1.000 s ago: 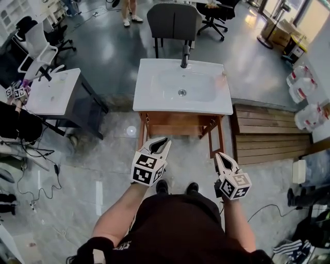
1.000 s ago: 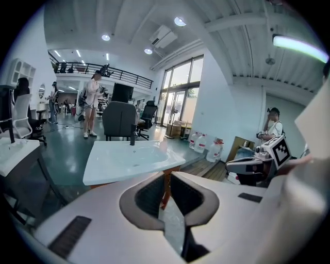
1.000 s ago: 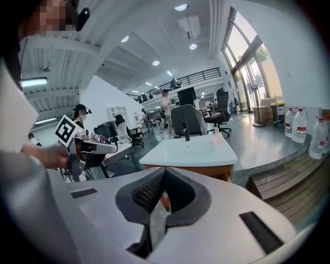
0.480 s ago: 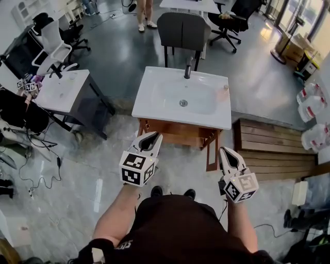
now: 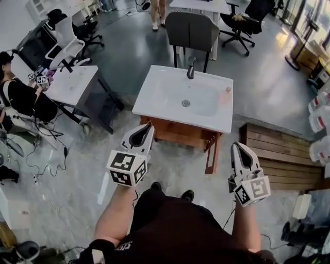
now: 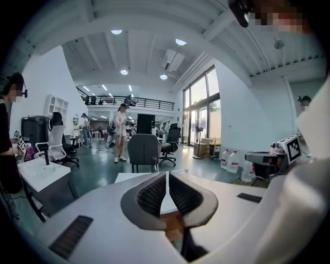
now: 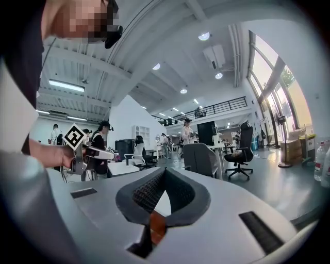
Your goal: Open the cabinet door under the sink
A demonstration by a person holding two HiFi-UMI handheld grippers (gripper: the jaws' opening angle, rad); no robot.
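Two empty tongs: the left gripper [image 5: 149, 126] has just been closing, its tips almost touching; the right gripper [image 5: 236, 146] is pressed together. The cabinet door [image 5: 212, 154] under the sink [image 5: 154, 98] is swung outward, its free edge toward the person.

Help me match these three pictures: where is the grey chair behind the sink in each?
Head view: grey chair top centre, beyond the sink.
Left gripper view: grey chair centre-left, just above the jaws.
Right gripper view: grey chair right of centre, above the jaws.
Shared landmark: black office chair to its right.
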